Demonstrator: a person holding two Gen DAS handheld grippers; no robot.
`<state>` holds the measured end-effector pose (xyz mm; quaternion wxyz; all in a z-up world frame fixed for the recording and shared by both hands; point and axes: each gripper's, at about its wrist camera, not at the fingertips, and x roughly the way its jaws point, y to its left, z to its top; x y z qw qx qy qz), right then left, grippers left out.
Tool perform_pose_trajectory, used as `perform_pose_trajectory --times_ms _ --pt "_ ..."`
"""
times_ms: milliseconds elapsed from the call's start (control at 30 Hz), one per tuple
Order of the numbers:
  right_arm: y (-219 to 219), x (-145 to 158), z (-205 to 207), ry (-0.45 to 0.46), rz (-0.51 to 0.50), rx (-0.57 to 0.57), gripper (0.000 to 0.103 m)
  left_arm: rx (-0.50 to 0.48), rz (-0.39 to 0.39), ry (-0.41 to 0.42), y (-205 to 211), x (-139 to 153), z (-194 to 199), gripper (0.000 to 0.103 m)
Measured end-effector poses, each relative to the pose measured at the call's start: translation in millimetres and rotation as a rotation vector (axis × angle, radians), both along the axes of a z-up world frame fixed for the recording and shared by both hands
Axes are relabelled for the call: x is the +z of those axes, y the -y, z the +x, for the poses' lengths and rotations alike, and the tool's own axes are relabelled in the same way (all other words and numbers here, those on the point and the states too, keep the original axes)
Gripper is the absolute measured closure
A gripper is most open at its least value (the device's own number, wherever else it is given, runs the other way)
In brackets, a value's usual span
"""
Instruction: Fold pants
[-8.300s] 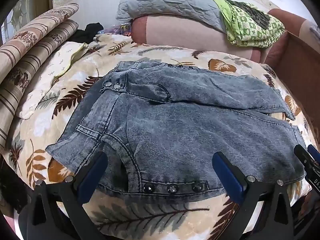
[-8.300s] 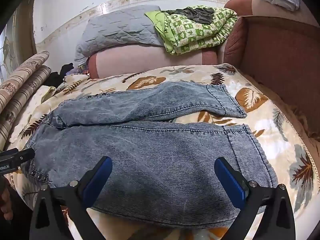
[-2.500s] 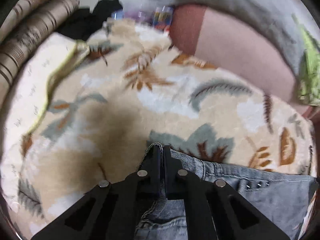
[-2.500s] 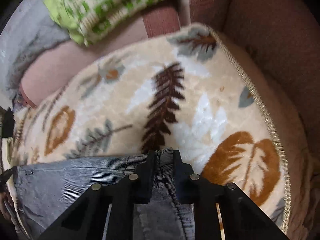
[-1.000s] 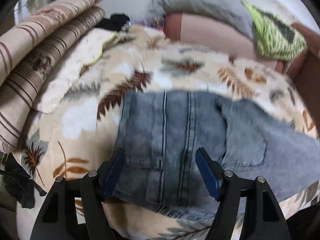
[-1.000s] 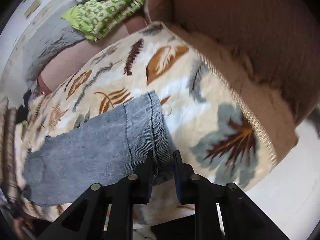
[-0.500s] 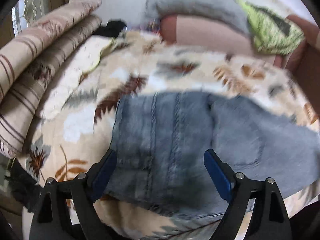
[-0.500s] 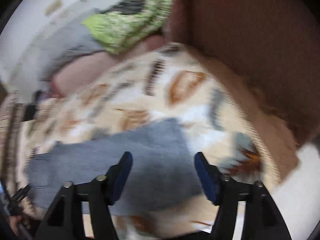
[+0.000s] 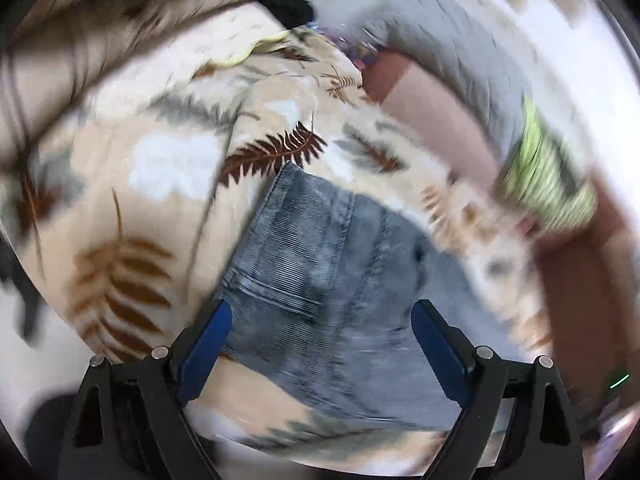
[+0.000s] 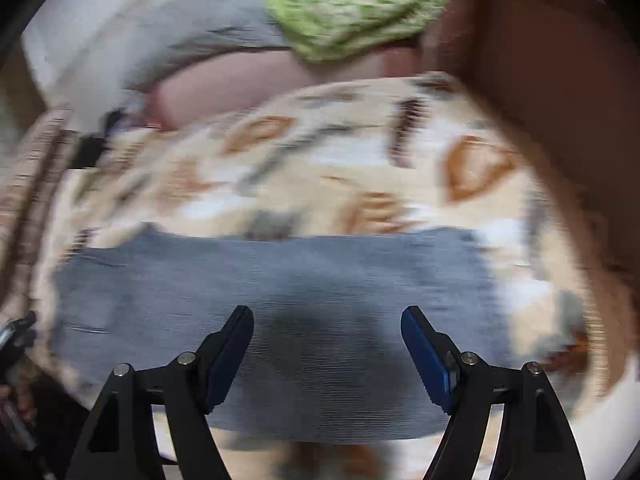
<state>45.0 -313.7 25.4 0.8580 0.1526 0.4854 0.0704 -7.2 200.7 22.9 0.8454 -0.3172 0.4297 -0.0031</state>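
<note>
The grey-blue denim pants [image 9: 332, 280] lie folded lengthwise on the leaf-print blanket [image 9: 168, 168]. The left wrist view shows their waist end with a back pocket. My left gripper [image 9: 320, 340] is open and empty just above that end. In the right wrist view the pants [image 10: 280, 288] stretch as a long band across the blanket [image 10: 360, 160]. My right gripper [image 10: 327, 344] is open and empty over the band's near edge. Both views are blurred by motion.
A grey pillow [image 9: 452, 48] and a green patterned cloth [image 10: 352, 8] rest on the pink-brown sofa back [image 10: 240, 80]. A brown sofa arm [image 10: 560, 80] rises at the right. Striped rolled bedding [image 9: 80, 40] lies at the left.
Both grippers let go of the pants' edge and opened wide. The pants now lie folded in half lengthwise. Both cameras are swinging; the left view has tilted.
</note>
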Motion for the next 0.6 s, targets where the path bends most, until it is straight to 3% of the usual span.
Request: perform_pose_trajectory --times_ms 100,167,233,300,333,367,500,600 --pt "-28 -18 8 -0.035 0.123 0.062 0.023 -0.003 -0.117 -0.012 5 -2 -6 0.012" --pt "-35 -52 17 -0.121 0.142 0.044 0.023 -0.008 -0.18 -0.012 12 -8 -7 0.012" --pt "-34 -87 19 -0.192 0.172 0.018 0.023 -0.002 -0.196 -0.022 15 -14 0 0.012" --pt "-34 -84 14 -0.128 0.183 0.025 0.02 0.004 -0.195 -0.08 19 -30 9 0.015" --pt "-34 -84 14 -0.125 0.184 0.03 0.02 0.018 -0.212 -0.125 19 -37 12 0.022" --pt "-32 -84 14 -0.122 0.19 0.035 0.02 0.041 -0.235 -0.143 19 -40 9 0.022" --pt "-24 -86 11 -0.115 0.257 0.027 0.02 0.056 -0.21 -0.112 25 -31 -4 0.022" --pt "-29 -84 7 -0.107 0.238 0.04 0.02 0.053 -0.207 -0.158 32 -39 -4 0.022"
